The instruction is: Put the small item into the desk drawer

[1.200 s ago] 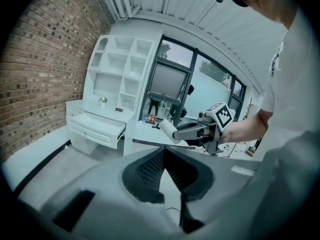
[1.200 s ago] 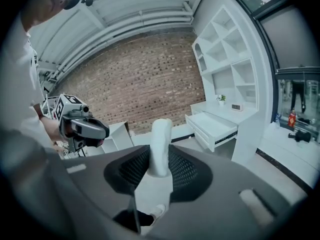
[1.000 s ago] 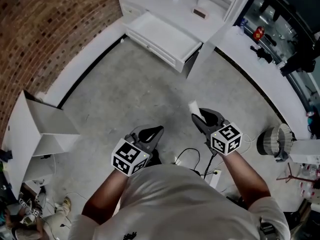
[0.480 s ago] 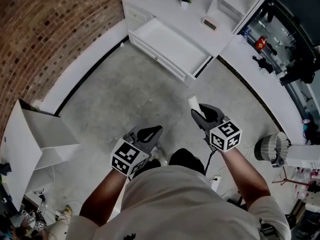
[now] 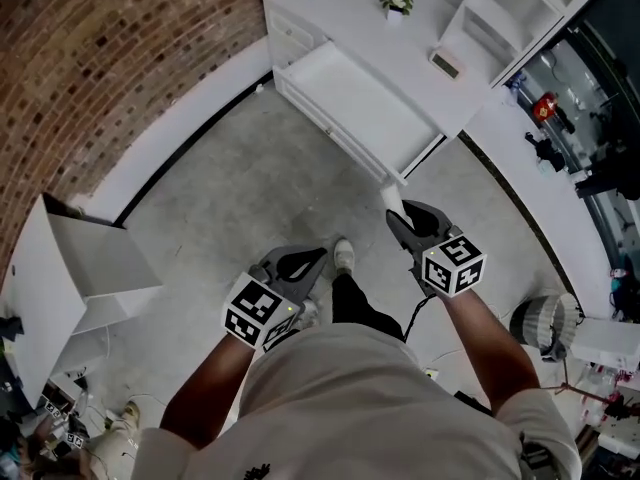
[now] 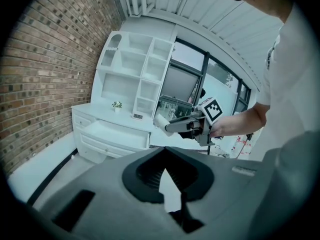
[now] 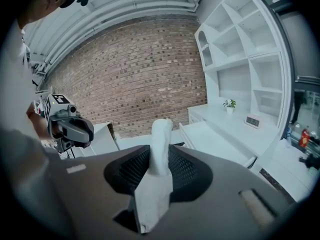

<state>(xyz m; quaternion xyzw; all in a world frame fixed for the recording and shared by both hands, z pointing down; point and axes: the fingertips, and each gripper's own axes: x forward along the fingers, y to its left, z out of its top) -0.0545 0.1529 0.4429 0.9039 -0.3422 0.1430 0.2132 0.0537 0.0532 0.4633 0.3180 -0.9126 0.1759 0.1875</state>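
Note:
The white desk (image 5: 345,13) stands ahead by the brick wall, its wide drawer (image 5: 360,108) pulled out toward me and showing nothing inside. My right gripper (image 5: 397,215) is shut on the small item (image 5: 390,199), a white roll that pokes out past the fingertips, short of the drawer's near corner. The right gripper view shows that item (image 7: 161,149) upright between the pads, with the drawer (image 7: 215,139) beyond. My left gripper (image 5: 318,258) hangs lower left over the floor, tips together, nothing in it. The left gripper view catches the right gripper (image 6: 185,126) and the item (image 6: 161,121).
A small potted plant (image 5: 397,2) and a little clock (image 5: 445,63) sit on the desk under white shelves (image 5: 520,8). An open white cabinet (image 5: 80,258) lies at the left, a fan (image 5: 540,318) and cables at the right. The person's shoe (image 5: 343,255) is between the grippers.
Both grippers have travelled forward across the floor with the person's step, so the desk and drawer are nearer. A shoe has come into view between them. The grip on the item is unchanged.

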